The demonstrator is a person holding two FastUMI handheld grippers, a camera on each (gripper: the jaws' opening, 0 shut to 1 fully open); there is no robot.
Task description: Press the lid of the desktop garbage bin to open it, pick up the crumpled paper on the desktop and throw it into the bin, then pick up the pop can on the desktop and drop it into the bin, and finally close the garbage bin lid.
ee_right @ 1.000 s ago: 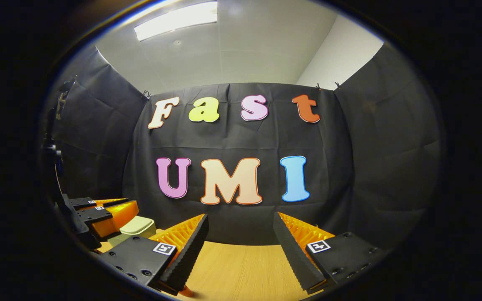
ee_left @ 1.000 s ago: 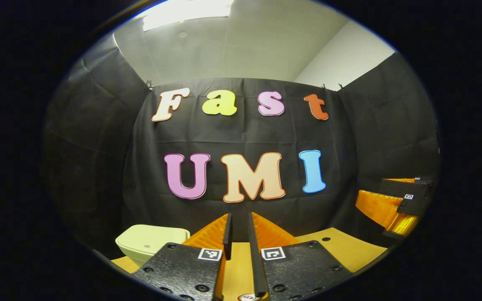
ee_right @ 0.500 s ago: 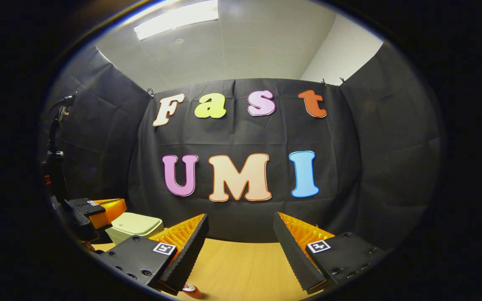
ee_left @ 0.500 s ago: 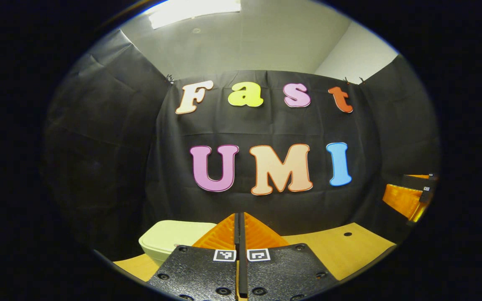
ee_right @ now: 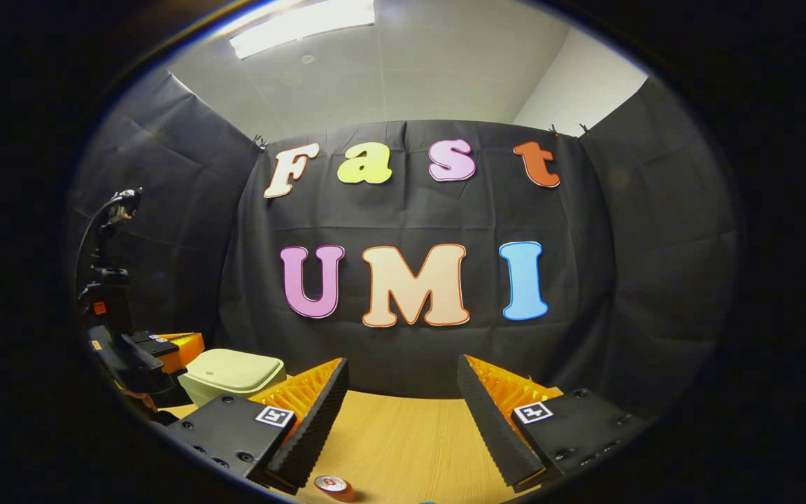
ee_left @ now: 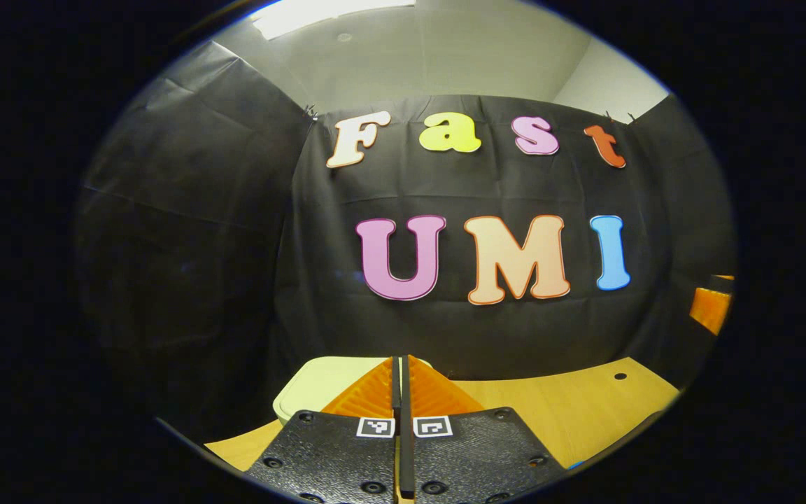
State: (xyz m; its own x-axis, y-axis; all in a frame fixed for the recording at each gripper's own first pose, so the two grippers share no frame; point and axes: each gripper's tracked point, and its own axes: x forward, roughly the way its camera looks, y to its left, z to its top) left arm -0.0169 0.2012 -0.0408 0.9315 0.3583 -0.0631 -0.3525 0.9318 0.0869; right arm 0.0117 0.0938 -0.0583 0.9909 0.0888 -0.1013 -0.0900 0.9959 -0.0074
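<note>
Black cloth walls close the booth on three sides under a pale ceiling with a lit panel, and a light wooden worktop [ee_right: 403, 434] runs along the bottom of both views.

In the left gripper view, the left gripper [ee_left: 400, 364] sits at 6 o'clock with its two fingers [ee_left: 368, 392] pressed flat together, nothing between them. The pale green garbage bin [ee_left: 308, 388] stands on the worktop directly behind the fingers, a little toward 7 o'clock; its lid is down and the fingertips overlap its top edge in the picture, though I cannot tell whether they touch it. A small dark hole in the worktop lies toward 4 o'clock. At 3 o'clock, by the edge, a sliver of the other gripper shows.

In the right gripper view, the right gripper [ee_right: 403, 378] holds its fingers [ee_right: 319, 413] wide apart, with bare worktop in the gap and nothing held. The garbage bin [ee_right: 235, 371] stands at 8 o'clock, just beyond the near finger on that side, lid closed. The left gripper [ee_right: 165, 350] appears at 8 to 9 o'clock, beside the bin on its far side, with a dark stand and cable rising behind it. The pop can [ee_right: 331, 484] lies at 6 o'clock at the very bottom edge, just below the tip side of the 7 o'clock finger, its round end facing the camera; it is apart from both fingers. A tiny blue speck shows at the bottom rim, too small to tell what it is.
</note>
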